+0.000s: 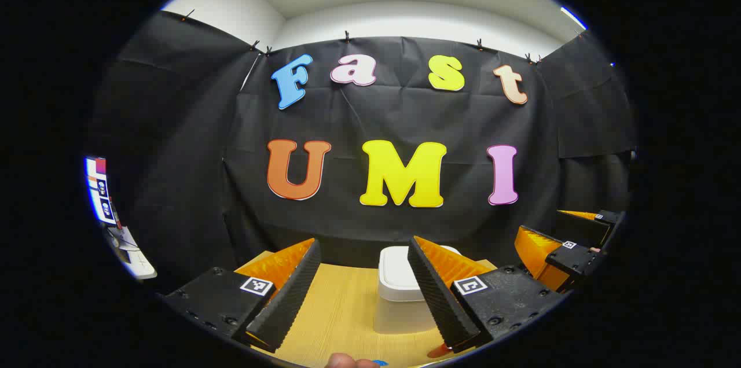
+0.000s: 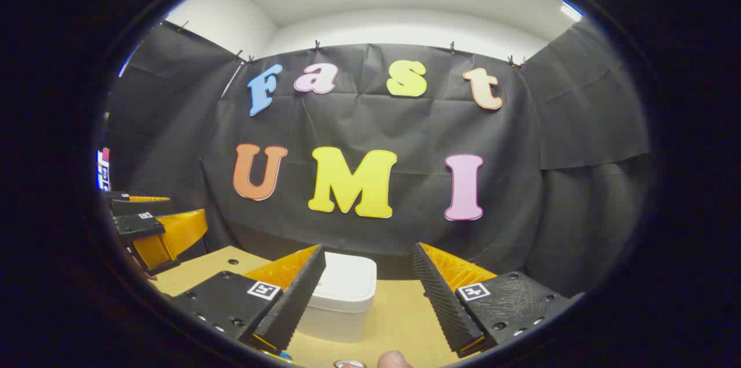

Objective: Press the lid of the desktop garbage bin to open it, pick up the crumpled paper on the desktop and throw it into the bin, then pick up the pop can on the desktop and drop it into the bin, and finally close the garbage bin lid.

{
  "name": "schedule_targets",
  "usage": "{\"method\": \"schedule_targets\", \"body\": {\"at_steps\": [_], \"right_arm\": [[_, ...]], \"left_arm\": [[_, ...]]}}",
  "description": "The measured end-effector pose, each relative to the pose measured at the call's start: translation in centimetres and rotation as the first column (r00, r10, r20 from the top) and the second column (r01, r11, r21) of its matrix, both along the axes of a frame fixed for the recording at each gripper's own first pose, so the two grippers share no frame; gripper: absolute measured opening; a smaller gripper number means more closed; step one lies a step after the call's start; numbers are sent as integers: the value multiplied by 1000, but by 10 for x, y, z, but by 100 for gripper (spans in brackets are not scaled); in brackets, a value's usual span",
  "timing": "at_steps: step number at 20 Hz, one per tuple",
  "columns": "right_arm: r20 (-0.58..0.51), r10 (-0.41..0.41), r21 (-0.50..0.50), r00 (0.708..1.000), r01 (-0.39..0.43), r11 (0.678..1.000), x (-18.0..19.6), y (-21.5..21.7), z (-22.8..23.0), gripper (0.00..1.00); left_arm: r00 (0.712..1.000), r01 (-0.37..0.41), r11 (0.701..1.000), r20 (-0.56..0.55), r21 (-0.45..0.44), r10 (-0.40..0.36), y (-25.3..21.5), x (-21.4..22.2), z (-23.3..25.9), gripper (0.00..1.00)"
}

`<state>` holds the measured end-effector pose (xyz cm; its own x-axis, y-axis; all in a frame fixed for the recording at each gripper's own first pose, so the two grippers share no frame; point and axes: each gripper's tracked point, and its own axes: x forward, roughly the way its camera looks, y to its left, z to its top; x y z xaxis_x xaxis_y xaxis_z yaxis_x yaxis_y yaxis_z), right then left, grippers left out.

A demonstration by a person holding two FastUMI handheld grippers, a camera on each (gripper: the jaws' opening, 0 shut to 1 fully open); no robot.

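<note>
Left gripper: the left gripper (image 1: 365,293) hung above the desk (image 1: 341,310), its fingers spread wide with nothing between them, pointed toward the far edge.
Right gripper: the right gripper (image 2: 367,298) was likewise wide open and held nothing; in the left gripper view it showed to the right of the bin (image 1: 570,258).
Garbage bin: the white garbage bin (image 2: 341,295) stood near the desk's far edge, in front of the black cloth wall (image 2: 376,125), lid (image 1: 396,275) down and flat.
Pop can: a round metal top at the near edge of the desk, in the right gripper view, was probably the pop can (image 2: 349,364); mostly cut off.
Crumpled paper: I could not tell where it lay.
Other: a small blue scrap (image 1: 379,363) sat at the near edge in the left gripper view.
</note>
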<state>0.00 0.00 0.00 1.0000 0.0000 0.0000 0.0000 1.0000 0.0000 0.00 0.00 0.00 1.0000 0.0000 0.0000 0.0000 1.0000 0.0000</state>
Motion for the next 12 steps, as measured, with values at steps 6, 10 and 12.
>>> {"method": "schedule_targets", "body": {"at_steps": [6, 10, 12], "right_arm": [[-14, -11, 19, 1000, 12, 1000, 9, 4, -1, 95], [-14, -5, 18, 1000, 5, 1000, 11, 6, 1, 95], [-8, -3, 16, 1000, 3, 1000, 13, 5, 2, 95]], "left_arm": [[1000, -2, 1000, -7, 30, 2, 3, 9, -4, 97], [1000, 8, 999, -4, 37, -8, 0, 14, -4, 97], [1000, 12, 999, -7, 36, -12, -3, 16, -6, 97]]}}
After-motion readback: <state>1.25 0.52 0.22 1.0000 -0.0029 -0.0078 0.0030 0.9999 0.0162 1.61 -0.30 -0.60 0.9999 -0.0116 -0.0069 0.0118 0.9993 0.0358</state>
